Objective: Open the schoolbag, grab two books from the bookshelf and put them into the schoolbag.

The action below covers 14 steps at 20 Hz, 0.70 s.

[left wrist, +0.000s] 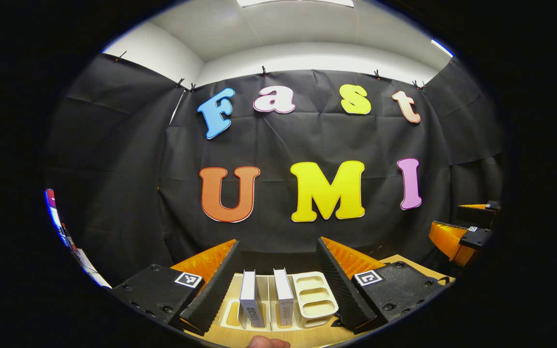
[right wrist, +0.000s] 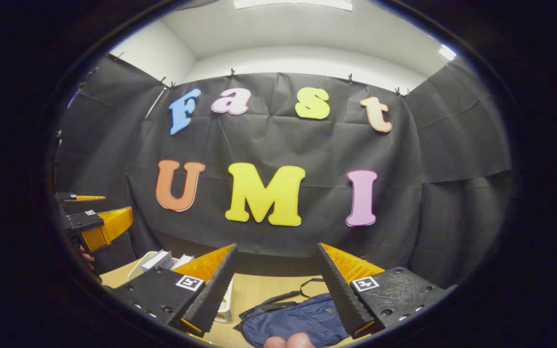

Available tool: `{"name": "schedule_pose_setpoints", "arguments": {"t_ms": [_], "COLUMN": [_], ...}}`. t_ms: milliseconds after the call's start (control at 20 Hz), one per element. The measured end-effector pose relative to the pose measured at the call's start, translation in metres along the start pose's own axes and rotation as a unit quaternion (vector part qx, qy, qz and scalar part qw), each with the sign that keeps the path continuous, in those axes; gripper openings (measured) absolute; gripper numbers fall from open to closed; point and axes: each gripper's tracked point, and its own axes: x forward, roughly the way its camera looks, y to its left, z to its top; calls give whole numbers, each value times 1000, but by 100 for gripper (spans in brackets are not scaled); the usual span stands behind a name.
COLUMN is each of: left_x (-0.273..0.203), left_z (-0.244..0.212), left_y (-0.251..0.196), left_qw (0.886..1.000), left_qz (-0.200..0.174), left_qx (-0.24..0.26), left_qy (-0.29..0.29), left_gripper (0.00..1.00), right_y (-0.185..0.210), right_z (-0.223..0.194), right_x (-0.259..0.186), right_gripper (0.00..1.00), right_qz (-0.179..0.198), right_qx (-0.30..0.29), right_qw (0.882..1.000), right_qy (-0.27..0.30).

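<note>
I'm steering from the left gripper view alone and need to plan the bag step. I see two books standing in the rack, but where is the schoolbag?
Observer: The right gripper view shows the schoolbag, dark blue, lying flat on the wooden table in front of the right gripper.
Operator: Is anything gripping it yet?
Observer: No. The right gripper's fingers are spread apart with nothing between them; the bag lies beyond the tips.
Operator: Where is it relative to the rack?
Observer: In that view the book rack with its books sits to the left of the bag, with bare table between them.
Operator: And my own gripper?
Observer: The left gripper shows at that view's left edge, open, above the rack.
</note>
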Motion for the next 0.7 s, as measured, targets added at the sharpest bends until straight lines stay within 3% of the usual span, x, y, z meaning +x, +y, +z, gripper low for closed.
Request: {"name": "schedule_pose_setpoints", "arguments": {"t_ms": [400,700], "left_x": [-2,-1], "left_z": [-1,1], "left_y": [2,9], "left_qw": [1000,1000], "left_qz": [1,8], "left_qx": [5,13], "left_qy": [-3,-7], "left_gripper": [98,98], "right_y": [13,33], "right_z": [-62,-168], "right_x": [7,11], "right_gripper": [95,96], "right_qz": [15,48], "right_qx": [-21,-33], "right_qw": [998,988], "right_qy": [56,143]}}
